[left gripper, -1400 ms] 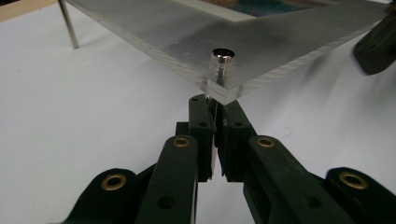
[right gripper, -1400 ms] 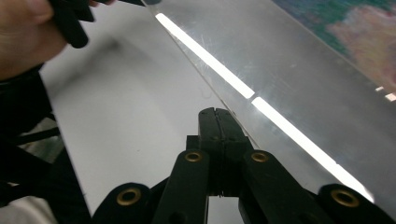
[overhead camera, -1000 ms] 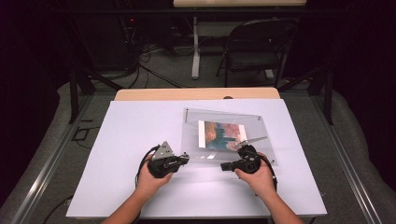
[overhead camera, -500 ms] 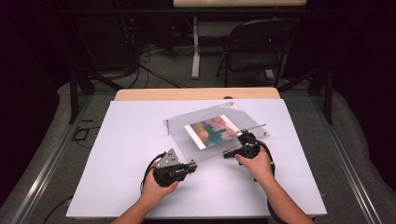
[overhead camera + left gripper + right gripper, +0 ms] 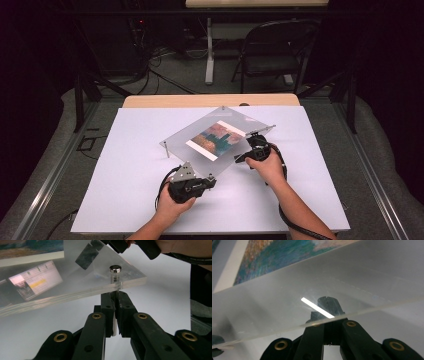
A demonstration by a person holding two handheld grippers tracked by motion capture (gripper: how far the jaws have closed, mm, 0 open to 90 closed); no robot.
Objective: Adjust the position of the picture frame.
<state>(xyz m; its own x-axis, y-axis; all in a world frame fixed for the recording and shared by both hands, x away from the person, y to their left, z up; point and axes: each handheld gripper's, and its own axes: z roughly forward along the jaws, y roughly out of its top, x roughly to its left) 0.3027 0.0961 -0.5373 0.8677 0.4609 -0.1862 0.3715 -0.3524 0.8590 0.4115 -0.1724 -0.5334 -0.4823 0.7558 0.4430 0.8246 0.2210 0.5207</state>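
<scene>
Frame [image 5: 218, 139] turned approx. a quarter since a sec ago, now diagonal mid-table [image 5: 125, 200]. L gripper [image 5: 115, 296] clenched on corner post [image 5: 115, 277], R gripper [image 5: 242, 158] clamped on frame edge. Reads as mid-rotation, both grips sound.

Dim, dark-walled room, light falling mostly on a white rectangular tabletop [image 5: 125, 165] with a pale wooden strip [image 5: 210, 100] along its far edge. Beyond it a black metal folding chair [image 5: 272, 52], beside the white post [image 5: 209, 55] of a second light-topped table [image 5: 255, 3] at the far end. Grey carpeted floor [image 5: 170, 75], crossed by loose black cables [image 5: 150, 62]. Black slanted metal frame legs [image 5: 80, 95] to the left and right, grey metal rails [image 5: 45, 185] running along both sides of the table.
</scene>
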